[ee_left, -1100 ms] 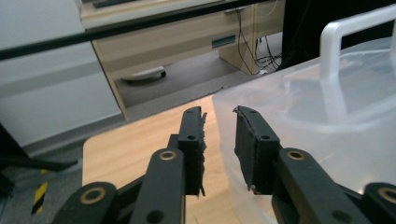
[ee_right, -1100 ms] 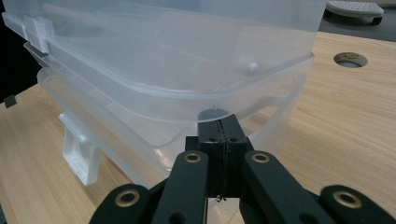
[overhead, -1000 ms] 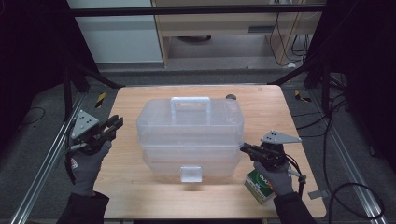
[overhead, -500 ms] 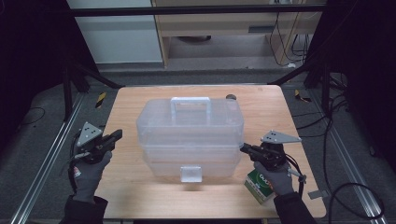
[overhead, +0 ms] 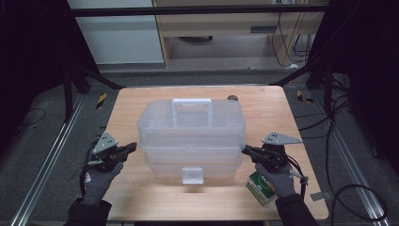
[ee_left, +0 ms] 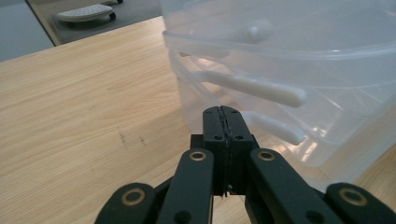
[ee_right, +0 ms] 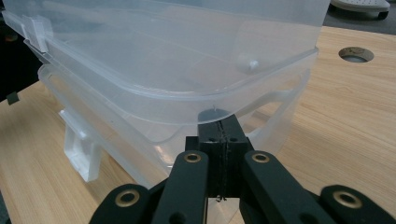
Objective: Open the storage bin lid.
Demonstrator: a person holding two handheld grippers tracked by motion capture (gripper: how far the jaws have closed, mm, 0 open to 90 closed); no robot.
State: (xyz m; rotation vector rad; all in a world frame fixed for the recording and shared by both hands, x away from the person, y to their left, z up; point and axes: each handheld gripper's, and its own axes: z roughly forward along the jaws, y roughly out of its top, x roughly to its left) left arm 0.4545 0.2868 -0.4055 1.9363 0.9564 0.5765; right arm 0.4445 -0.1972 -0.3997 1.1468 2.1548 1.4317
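With both the left tongs (overhead: 131, 148) and the right tongs (overhead: 245, 149) closed on nothing at either end of the clear plastic box (overhead: 192, 136) standing mid-table (overhead: 141, 101), a lopsided push or lift would likely skew or tip it.

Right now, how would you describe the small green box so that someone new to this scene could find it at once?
Start at the wooden table and the big clear plastic storage case at its middle. Go to the case's right end, where the right hand-held gripper points at it with jaws shut. The green box lies under that gloved hand near the table's front edge, the only coloured, printed item there.
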